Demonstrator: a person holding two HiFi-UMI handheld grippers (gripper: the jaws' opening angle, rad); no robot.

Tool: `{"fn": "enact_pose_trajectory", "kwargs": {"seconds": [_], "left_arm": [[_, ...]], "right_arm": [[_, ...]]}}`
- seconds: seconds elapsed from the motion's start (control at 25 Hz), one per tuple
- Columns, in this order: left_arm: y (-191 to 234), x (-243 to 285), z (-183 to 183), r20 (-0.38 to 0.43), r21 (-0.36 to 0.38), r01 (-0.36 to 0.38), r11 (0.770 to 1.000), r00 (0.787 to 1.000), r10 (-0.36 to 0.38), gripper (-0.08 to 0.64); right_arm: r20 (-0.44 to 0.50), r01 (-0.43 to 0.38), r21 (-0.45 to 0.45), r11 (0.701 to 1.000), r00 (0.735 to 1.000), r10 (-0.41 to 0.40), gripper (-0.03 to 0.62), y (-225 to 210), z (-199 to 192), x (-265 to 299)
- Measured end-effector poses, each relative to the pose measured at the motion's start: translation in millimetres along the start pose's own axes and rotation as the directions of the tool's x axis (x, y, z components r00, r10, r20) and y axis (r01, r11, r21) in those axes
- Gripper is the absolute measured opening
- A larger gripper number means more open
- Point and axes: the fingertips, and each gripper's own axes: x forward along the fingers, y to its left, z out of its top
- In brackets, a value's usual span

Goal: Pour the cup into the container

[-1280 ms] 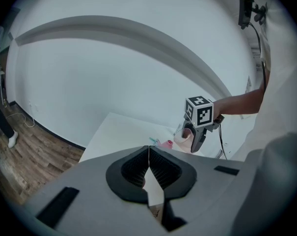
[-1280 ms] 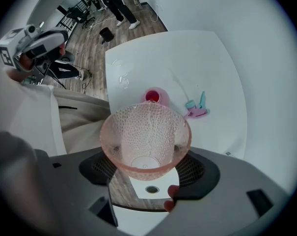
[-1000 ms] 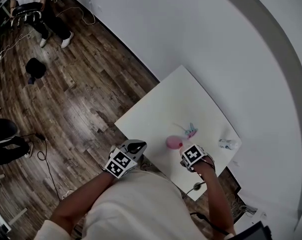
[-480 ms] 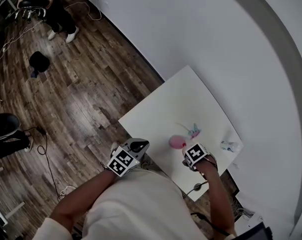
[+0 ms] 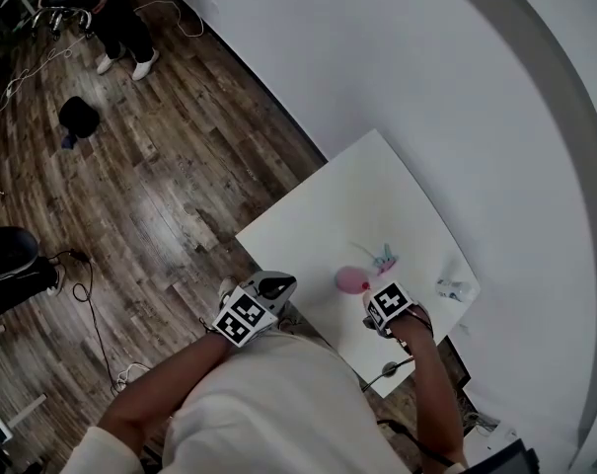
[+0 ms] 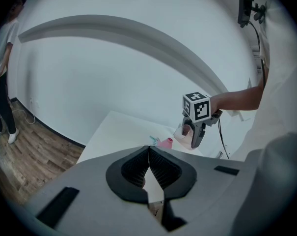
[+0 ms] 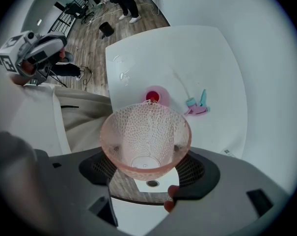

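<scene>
My right gripper (image 7: 147, 168) is shut on a pink, dimpled, see-through cup (image 7: 146, 136), its pads pressing on the cup's lower sides. The cup tips steeply down, its mouth facing a small pink container (image 7: 153, 96) with a red opening on the white table (image 7: 138, 48). I see nothing inside the cup. In the head view the container (image 5: 351, 280) sits just left of the right gripper (image 5: 377, 312). My left gripper (image 6: 148, 156) is shut and empty, held off the table's near-left edge (image 5: 270, 289). From the left gripper view, the cup (image 6: 185, 134) hangs beside the container (image 6: 165, 142).
A small teal and pink thing (image 7: 197, 104) lies just beyond the container. A crumpled clear thing (image 5: 454, 288) sits near the table's right corner. The white wall runs close behind the table. A person (image 5: 101, 8) stands far off on the wooden floor, with a black stool (image 5: 7, 255) nearer.
Both grippers and the cup keep their place. Only the head view drifts slightly.
</scene>
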Motion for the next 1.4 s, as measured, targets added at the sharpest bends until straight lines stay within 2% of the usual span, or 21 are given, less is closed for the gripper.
{"fn": "enact_pose_trajectory", "kwargs": {"seconds": [1.4], "left_arm": [[7.8,-3.5,-5.5,-0.001,-0.003,-0.001,1.000,1.000,0.001,0.011]], "right_arm": [[-0.069,-0.055,0.013,0.998,0.996,0.056,0.362,7.0,2.0,-8.0]]}}
